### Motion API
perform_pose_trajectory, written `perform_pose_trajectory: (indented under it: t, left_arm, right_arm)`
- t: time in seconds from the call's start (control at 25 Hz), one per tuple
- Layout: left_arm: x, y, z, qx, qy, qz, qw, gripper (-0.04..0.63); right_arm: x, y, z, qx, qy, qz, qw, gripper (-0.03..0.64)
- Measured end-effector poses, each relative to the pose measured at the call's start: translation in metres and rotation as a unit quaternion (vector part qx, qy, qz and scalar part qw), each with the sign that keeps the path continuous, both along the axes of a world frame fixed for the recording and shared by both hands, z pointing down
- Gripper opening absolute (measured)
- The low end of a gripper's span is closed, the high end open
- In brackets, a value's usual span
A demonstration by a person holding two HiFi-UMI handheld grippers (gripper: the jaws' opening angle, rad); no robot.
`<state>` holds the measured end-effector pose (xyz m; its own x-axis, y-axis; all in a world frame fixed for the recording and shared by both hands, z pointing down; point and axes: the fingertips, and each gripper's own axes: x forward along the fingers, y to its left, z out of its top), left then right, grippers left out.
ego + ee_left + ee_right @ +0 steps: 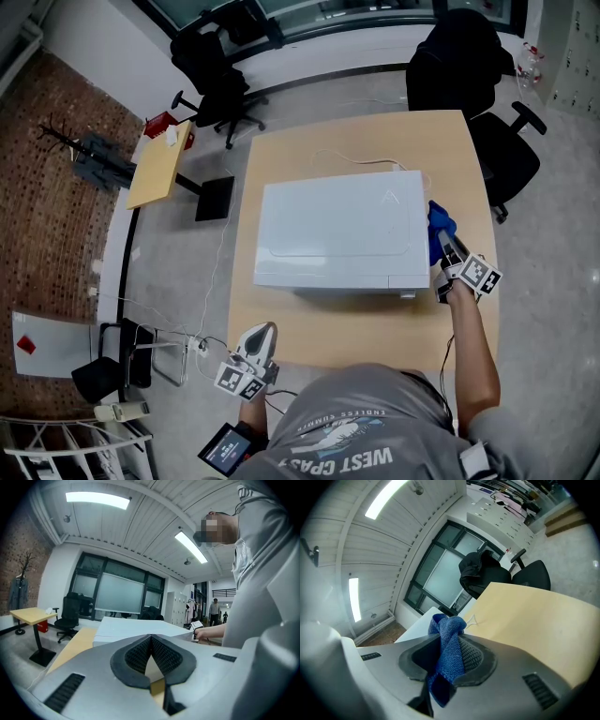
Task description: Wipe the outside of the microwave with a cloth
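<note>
A white microwave [337, 230] sits in the middle of a light wooden table [366, 328]. My right gripper [442, 234] is shut on a blue cloth [440, 225] and holds it against the microwave's right side. In the right gripper view the cloth [447, 656] is bunched between the pads, with the microwave's white edge [417, 625] just left of it. My left gripper [262, 331] hangs shut and empty at the table's near left corner, away from the microwave. In the left gripper view its pads [164, 656] meet, and the microwave [131, 630] lies ahead.
A thin white cable [328, 157] trails behind the microwave. Black office chairs [469, 66] stand at the table's far right, another chair [220, 89] at the far left. A smaller wooden table [159, 164] stands to the left. A power strip and cables [192, 345] lie on the floor.
</note>
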<state>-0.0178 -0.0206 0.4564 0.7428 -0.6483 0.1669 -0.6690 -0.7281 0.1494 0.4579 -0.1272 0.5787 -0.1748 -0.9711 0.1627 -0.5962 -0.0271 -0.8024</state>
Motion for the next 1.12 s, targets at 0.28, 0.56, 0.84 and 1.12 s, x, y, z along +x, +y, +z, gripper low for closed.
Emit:
perform_pose_trajectory:
  t: [0.28,0.56,0.84,1.12]
  left_arm:
    - [0.001,-0.002,0.005,-0.005,-0.001,0.002,1.0,0.023]
    - [0.006,-0.007,0.018,-0.011,0.001,0.005,0.9999,0.023]
    - [0.016,-0.006,0.021,-0.029,0.0,0.014,0.9995,0.023]
    - [0.045,-0.016,0.027,-0.033,0.004,0.049,0.9983,0.023]
  right_arm:
    - [-0.007,0.004,0.037,-0.028,-0.023,-0.014,0.999,0.098]
    - [-0.01,0.004,0.088,-0.053,-0.057,-0.028,0.997,0.099]
    - [-0.03,0.005,0.117,-0.082,-0.083,-0.051,0.992,0.099]
    - [-0.025,0.007,0.135,-0.092,-0.093,-0.055,0.99,0.099]
